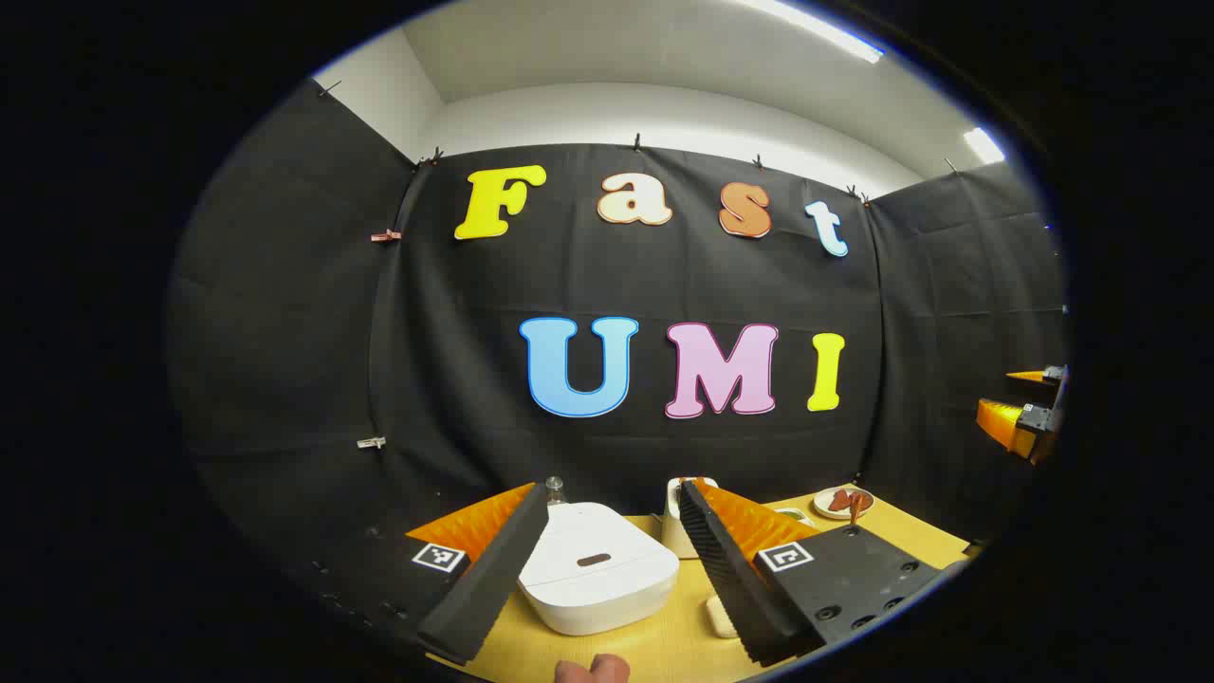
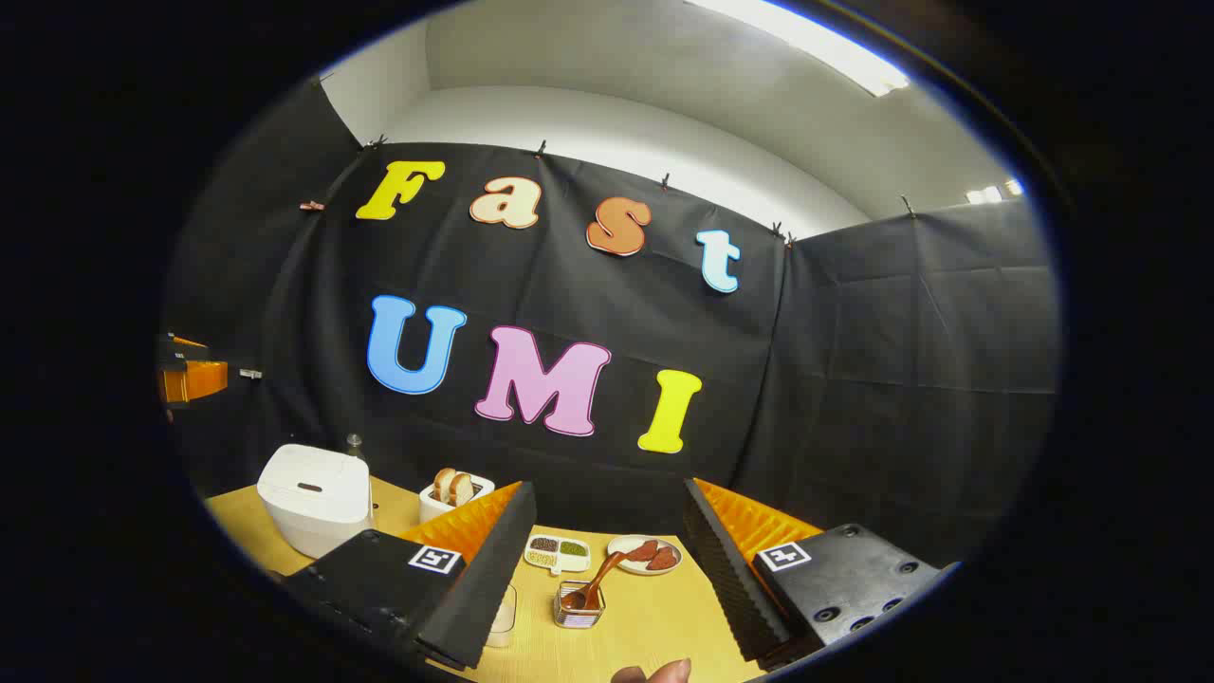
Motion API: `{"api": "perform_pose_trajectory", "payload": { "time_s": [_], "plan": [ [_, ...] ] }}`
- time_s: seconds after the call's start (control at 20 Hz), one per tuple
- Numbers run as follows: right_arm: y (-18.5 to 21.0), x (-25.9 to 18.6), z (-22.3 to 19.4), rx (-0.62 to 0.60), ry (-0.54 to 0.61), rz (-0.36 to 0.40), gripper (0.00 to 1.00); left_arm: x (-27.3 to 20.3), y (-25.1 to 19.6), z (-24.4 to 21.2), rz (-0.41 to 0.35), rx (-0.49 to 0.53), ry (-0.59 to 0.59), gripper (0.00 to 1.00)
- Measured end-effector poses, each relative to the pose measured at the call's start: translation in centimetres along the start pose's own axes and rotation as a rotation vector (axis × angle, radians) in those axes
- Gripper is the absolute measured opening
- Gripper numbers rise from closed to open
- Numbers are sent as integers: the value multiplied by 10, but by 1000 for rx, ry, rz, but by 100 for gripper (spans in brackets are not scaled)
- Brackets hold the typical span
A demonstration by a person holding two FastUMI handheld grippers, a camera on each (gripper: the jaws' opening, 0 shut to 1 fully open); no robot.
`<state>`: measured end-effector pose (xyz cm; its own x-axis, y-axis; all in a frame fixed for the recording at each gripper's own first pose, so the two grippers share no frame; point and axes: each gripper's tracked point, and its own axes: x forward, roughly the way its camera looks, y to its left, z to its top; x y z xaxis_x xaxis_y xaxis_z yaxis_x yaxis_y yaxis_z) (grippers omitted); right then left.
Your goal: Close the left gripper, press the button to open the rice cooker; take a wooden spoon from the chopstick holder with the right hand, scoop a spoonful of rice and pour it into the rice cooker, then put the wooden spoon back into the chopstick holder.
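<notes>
Black cloth walls back a yellow desk (image 2: 654, 617). Toward its left edge sits the white rice cooker (image 1: 596, 569), lid down, framed by the left gripper (image 1: 607, 569) with jaws apart. The right gripper (image 2: 607, 579), jaws also apart, faces a wooden spoon (image 2: 593, 581) leaning in the clear chopstick holder (image 2: 579, 607) mid-desk.

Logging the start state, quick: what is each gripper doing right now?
Left gripper: open, holding nothing, above the closed rice cooker.
Right gripper: open, holding nothing, the wooden spoon between its fingers farther off.
</notes>
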<state>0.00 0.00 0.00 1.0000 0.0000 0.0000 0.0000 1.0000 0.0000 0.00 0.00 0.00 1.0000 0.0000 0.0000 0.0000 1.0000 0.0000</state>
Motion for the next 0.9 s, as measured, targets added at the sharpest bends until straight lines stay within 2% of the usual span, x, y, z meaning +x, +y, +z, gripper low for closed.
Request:
{"api": "perform_pose_trajectory", "payload": {
  "time_s": [0.9],
  "plan": [
    [2,-5,-2,0,3,-3,97,-2,-2,-2,-16,-13,-7,96]
  ]
}}
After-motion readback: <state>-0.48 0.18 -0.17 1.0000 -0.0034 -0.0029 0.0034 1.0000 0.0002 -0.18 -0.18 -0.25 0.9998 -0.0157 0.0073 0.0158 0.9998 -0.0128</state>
